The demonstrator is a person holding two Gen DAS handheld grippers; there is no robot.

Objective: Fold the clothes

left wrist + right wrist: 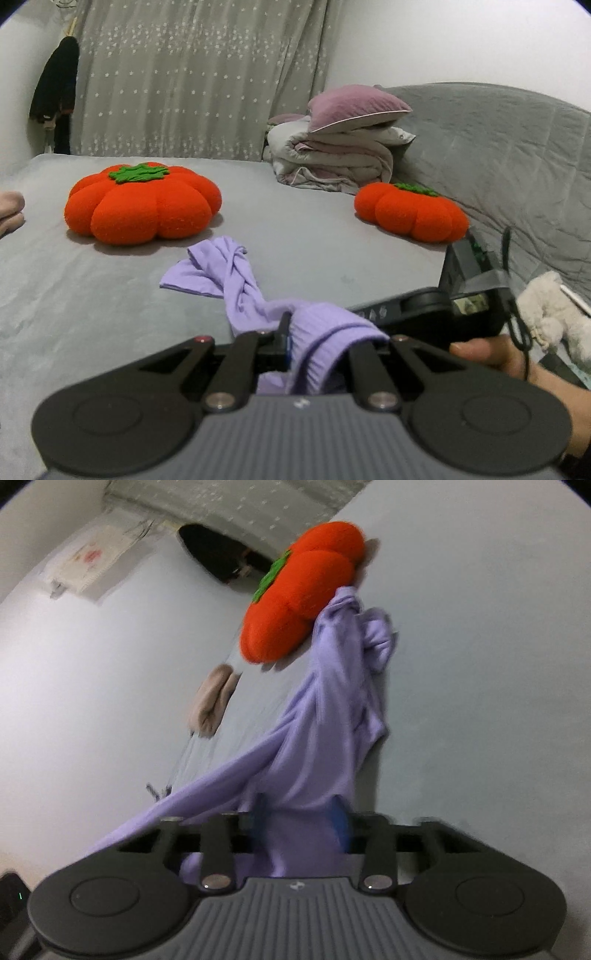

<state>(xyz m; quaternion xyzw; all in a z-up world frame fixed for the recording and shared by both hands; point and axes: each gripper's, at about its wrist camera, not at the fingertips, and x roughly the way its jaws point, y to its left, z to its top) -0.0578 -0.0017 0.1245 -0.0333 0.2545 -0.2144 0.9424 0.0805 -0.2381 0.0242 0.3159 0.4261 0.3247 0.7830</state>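
**Lilac garment gripped at both ends over grey bed**

Left wrist view: left gripper jaws narrowed onto a ribbed hem of the lilac garment. Cloth runs forward from the fingers in a twisted rope and fans out flat on the grey bed. Right of it, a bare hand holds the other gripper's black body, close beside the cloth.

Right wrist view, tilted and motion-blurred: right gripper fingers pressed against a bunch of the same garment, which stretches away toward a knot near the big cushion.

Surroundings:
- Large orange pumpkin cushion beyond the garment, near but apart from it.
- Smaller orange pumpkin cushion to the right, against the grey quilted headboard cover.
- Folded duvet stack with a mauve pillow on top, back corner.
- Star-print curtain; dark clothing hanging at left.
- Beige item at left bed edge.
- Fluffy white cloth at far right.
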